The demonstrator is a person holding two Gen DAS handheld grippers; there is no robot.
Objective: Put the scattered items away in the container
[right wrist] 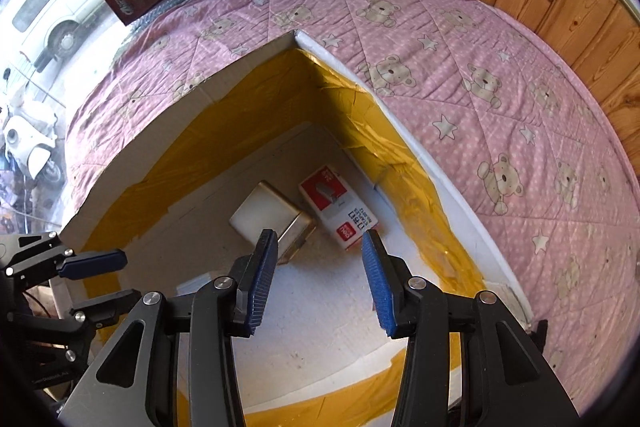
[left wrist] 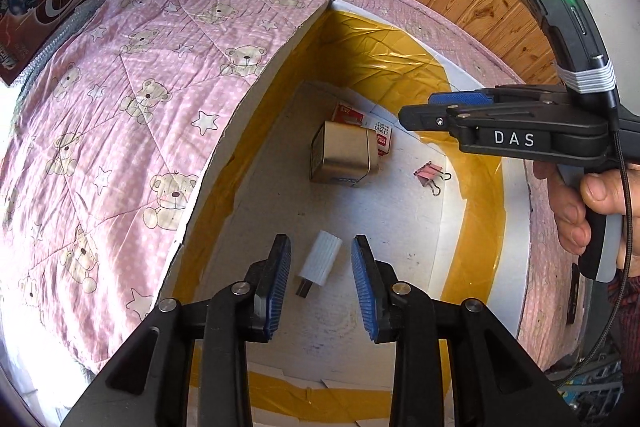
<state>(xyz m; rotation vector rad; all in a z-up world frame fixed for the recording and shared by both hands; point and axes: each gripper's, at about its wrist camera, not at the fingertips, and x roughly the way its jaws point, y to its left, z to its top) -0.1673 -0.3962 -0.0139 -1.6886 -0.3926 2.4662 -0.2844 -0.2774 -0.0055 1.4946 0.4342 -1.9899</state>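
I have both grippers over the open white box (left wrist: 256, 115), which sits on the bed's pink bear-print quilt (left wrist: 120, 99); its inner walls are lined with yellow tape. My left gripper (left wrist: 321, 281) is released, its blue pads spread wide, and the white USB charger plug (left wrist: 320, 261) lies on the box floor between them, touching neither pad. Farther in, toward the far corner of the box, the gold tin (left wrist: 344, 157) lies on its side, just beside the red-and-white staple box (left wrist: 378, 135); the pink binder clip (left wrist: 430, 174) rests apart from them, near the box's right wall. My right gripper (right wrist: 320, 281) is also released and carries nothing; through its camera the tin (right wrist: 272, 215) and staple box (right wrist: 340, 211) show just ahead of the pads. A hand (left wrist: 588, 203) grips the right tool's handle at the right edge of the left view.
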